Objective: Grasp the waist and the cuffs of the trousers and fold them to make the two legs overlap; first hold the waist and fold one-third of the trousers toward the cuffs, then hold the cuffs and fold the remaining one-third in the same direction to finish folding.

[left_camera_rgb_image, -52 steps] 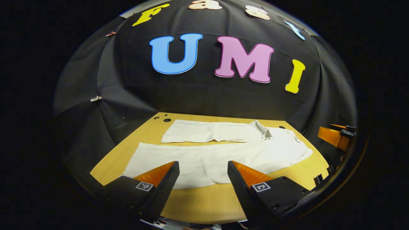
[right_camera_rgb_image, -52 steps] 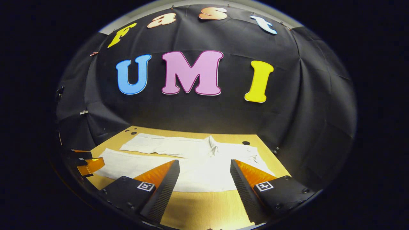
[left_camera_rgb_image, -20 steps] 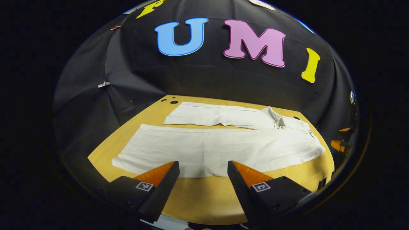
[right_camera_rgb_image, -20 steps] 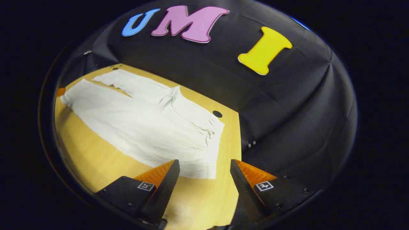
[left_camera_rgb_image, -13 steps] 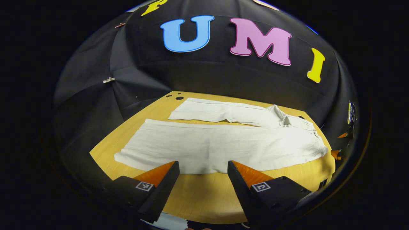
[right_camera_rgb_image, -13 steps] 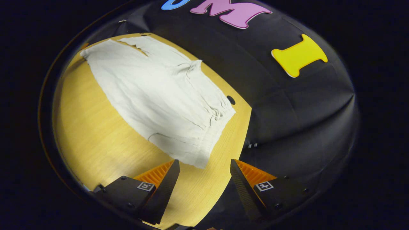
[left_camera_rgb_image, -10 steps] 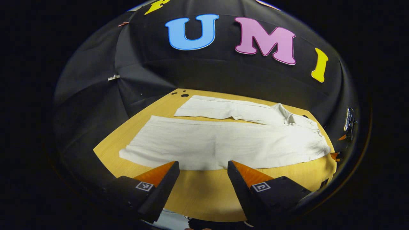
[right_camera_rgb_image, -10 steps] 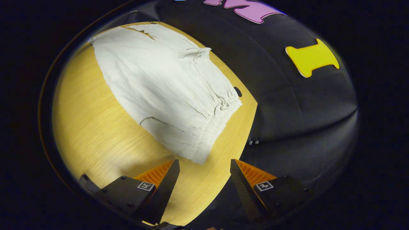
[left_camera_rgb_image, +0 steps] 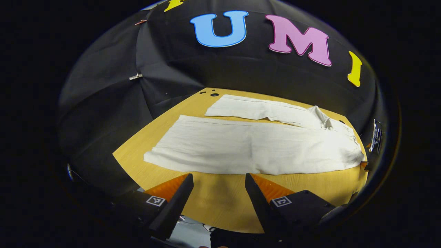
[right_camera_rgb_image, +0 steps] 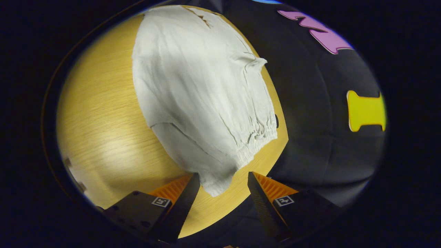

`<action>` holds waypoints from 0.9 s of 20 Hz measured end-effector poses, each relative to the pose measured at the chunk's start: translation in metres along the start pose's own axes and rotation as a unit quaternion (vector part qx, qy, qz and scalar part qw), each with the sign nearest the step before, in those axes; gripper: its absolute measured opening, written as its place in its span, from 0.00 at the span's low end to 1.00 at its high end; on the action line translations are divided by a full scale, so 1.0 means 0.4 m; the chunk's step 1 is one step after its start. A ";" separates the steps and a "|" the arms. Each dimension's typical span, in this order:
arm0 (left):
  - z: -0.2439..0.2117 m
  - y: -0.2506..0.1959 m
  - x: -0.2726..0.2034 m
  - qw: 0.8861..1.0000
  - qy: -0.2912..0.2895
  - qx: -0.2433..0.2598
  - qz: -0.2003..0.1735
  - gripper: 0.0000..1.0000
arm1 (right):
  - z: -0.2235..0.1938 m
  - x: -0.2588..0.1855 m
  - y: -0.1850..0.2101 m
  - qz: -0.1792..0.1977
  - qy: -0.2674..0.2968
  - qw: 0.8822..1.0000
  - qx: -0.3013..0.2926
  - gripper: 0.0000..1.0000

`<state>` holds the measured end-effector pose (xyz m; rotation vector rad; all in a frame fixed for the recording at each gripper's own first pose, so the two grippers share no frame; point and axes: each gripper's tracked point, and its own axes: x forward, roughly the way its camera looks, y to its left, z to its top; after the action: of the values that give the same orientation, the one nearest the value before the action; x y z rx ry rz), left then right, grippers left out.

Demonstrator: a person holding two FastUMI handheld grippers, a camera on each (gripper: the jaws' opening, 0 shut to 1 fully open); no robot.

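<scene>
White trousers (left_camera_rgb_image: 255,148) lie flat on the wooden table (left_camera_rgb_image: 220,203), legs spread apart, cuffs to the left and waist (left_camera_rgb_image: 355,148) to the right in the left gripper view. My left gripper (left_camera_rgb_image: 218,179) is open and hangs over the table's near edge, just short of the near leg's lower hem. In the right gripper view the gathered waist (right_camera_rgb_image: 255,144) runs diagonally, and its near corner (right_camera_rgb_image: 215,186) lies between the fingers of my open right gripper (right_camera_rgb_image: 222,179). Neither finger presses on the cloth.
Small round holes (left_camera_rgb_image: 214,94) mark the table's far left corner, and another hole (right_camera_rgb_image: 276,121) sits beside the waist. The booth's black cloth wall rises close behind the table. Bare wood (right_camera_rgb_image: 100,113) stretches left of the trousers in the right gripper view.
My right gripper has swung round and dropped toward the waist's near corner, which now lies between its fingers. The left gripper has drifted back and to the left along the near edge.
</scene>
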<state>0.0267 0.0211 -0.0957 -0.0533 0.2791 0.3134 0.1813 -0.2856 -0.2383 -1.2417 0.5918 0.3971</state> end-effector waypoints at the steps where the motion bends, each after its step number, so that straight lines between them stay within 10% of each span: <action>1: -0.001 0.000 0.001 1.000 0.001 0.004 -0.001 0.96 | 0.004 0.010 -0.004 0.010 0.001 1.000 -0.022 0.93; 7: -0.027 0.026 0.012 1.000 0.011 0.028 0.005 0.98 | 0.001 0.060 -0.024 0.040 0.044 0.998 -0.005 0.83; 12: -0.033 0.079 0.035 0.998 0.007 0.064 0.017 0.98 | 0.002 0.078 -0.003 0.042 0.086 0.995 -0.020 0.34; 18: -0.013 0.216 0.144 0.966 0.009 0.257 0.030 0.98 | 0.015 0.077 0.004 0.061 0.100 0.992 -0.050 0.10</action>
<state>0.0511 0.1201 -0.1174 0.4654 0.3737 0.2929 0.2059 -0.2803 -0.2573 -1.3556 0.8310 0.4105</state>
